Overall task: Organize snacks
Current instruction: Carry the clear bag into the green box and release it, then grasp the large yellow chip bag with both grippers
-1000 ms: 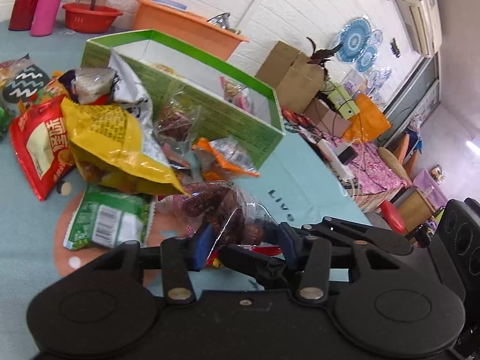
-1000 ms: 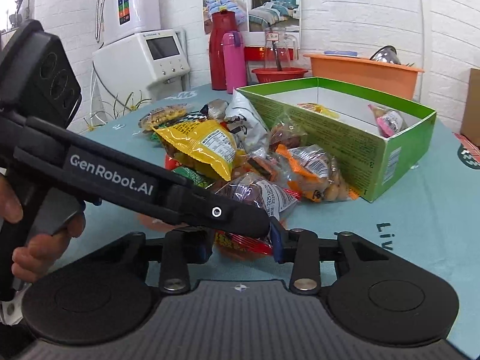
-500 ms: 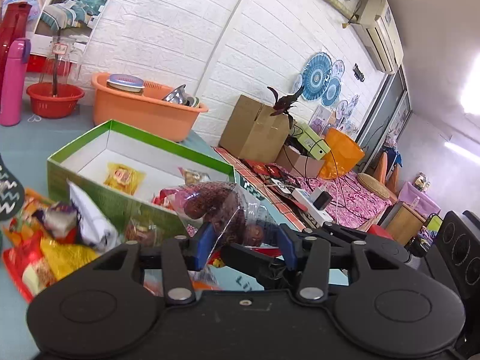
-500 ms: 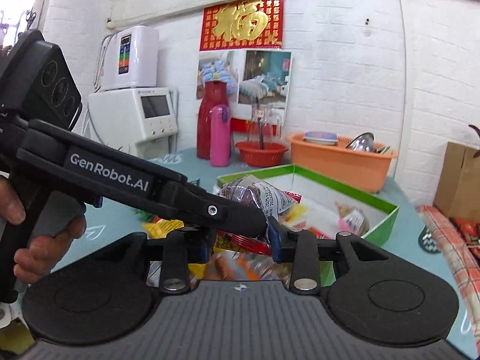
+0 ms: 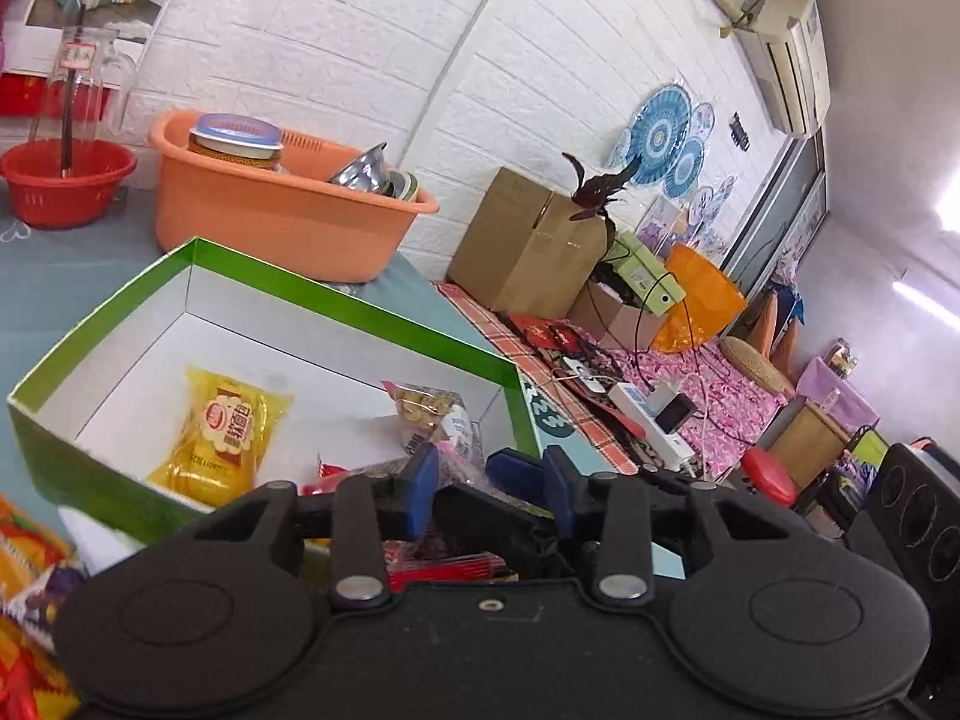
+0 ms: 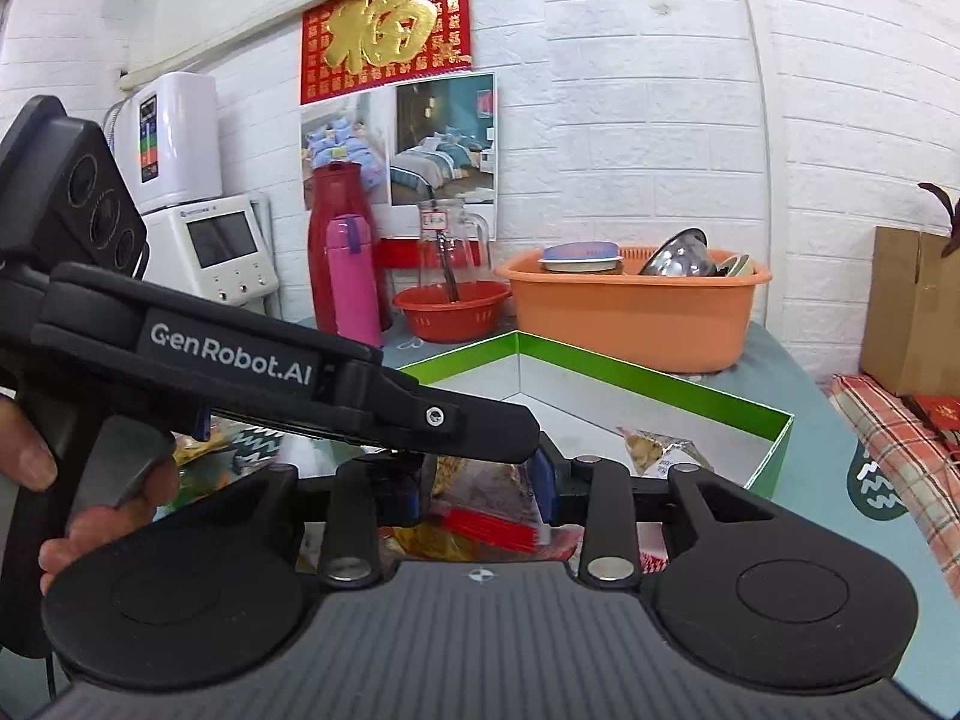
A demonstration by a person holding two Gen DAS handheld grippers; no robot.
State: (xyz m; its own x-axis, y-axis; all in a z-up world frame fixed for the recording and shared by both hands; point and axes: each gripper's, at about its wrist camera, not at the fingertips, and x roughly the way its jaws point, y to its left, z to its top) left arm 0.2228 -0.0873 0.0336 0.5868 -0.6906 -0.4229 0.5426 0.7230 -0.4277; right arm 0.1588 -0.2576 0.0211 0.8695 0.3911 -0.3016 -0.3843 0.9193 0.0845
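Both the left gripper (image 5: pixel 489 495) and right gripper (image 6: pixel 480 489) pinch a snack bag (image 6: pixel 480 504); they should lower it well inside the green box (image 5: pixel 360 312) before spreading.

A yellow snack packet (image 5: pixel 219 441) lies flat inside the open green box (image 5: pixel 348 307).

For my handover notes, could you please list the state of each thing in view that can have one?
Green box: open, no lid on it, partly filled.
Yellow packet: lying flat inside the box.
Clear snack bag: between the fingers of both grippers, over the box's near edge.
Left gripper: shut on the bag.
Right gripper: shut on the bag.
Orange tub: holding dishes.
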